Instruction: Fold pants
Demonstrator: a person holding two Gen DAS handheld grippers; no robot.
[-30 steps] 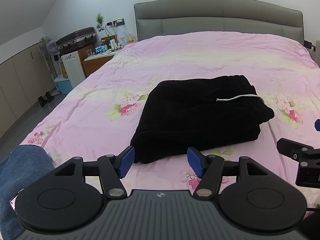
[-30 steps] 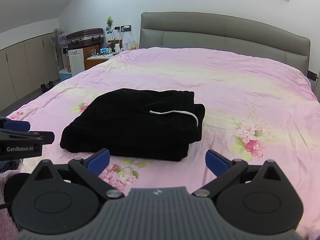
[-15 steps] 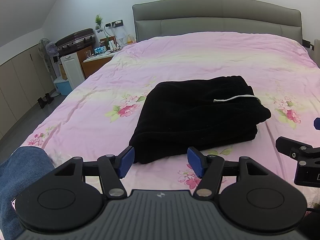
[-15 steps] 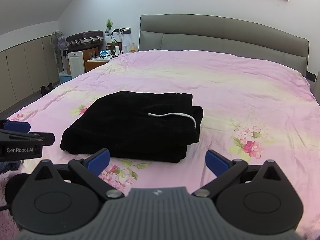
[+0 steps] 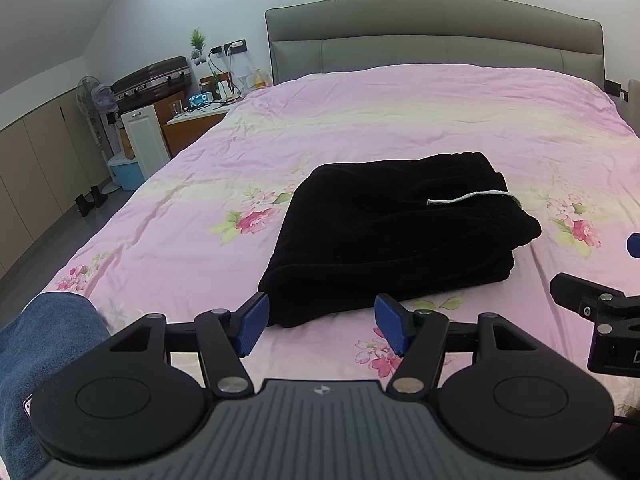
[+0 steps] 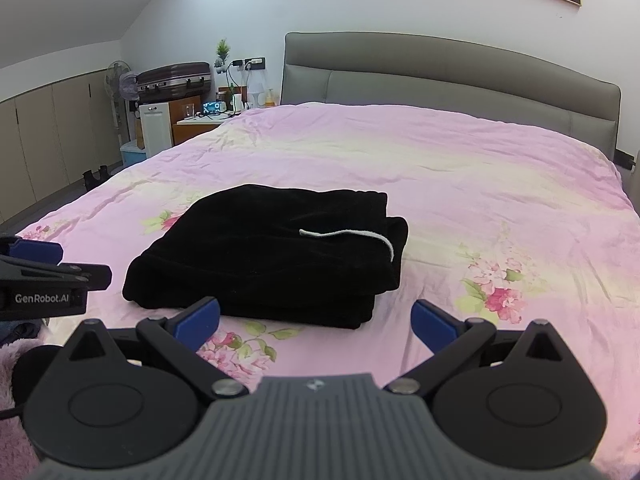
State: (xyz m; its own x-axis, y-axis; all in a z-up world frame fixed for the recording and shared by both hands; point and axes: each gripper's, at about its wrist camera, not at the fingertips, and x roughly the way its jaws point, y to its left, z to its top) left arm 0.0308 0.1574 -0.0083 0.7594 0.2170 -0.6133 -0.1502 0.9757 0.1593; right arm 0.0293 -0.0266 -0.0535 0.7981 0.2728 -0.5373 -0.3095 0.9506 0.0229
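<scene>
The black pants [image 5: 396, 236] lie folded in a thick rectangular stack on the pink floral bedspread [image 5: 360, 128], with a white drawstring [image 5: 472, 197] across the top. They also show in the right wrist view [image 6: 272, 256]. My left gripper [image 5: 320, 326] is open and empty, just short of the stack's near left corner. My right gripper [image 6: 316, 322] is open wide and empty, just short of the stack's near edge. Each gripper shows at the edge of the other's view.
A grey padded headboard [image 5: 432, 36] stands at the far end of the bed. A nightstand [image 5: 192, 124], a suitcase [image 5: 150, 80], a fan and cabinets stand to the left. A person's denim-clad leg [image 5: 36, 344] is at the lower left.
Both grippers have drawn back and risen slightly from the pants. The pants have not moved. Both grippers stay open.
</scene>
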